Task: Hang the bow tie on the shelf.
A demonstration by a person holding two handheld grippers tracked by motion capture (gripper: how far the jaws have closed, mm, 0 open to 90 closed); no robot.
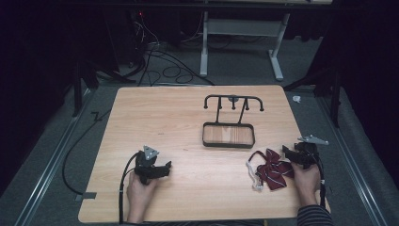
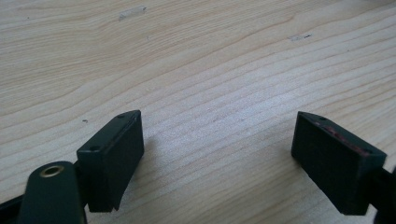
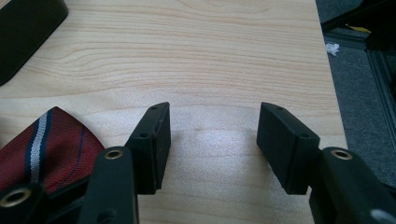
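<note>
The striped bow tie [image 1: 271, 170] lies flat at the table's [image 1: 188, 188] near right, just left of the right gripper [image 1: 288, 151], whose jaws stand wide and empty. The left gripper [image 1: 165, 165], likewise spread and holding nothing, rests well apart.

Place: a lab-like recording room.
Signs: pale wooden tabletop [image 1: 188, 122] on grey carpet, dark curtains around, loose black cables [image 1: 160, 61], white metal desk frame [image 1: 242, 42].
</note>
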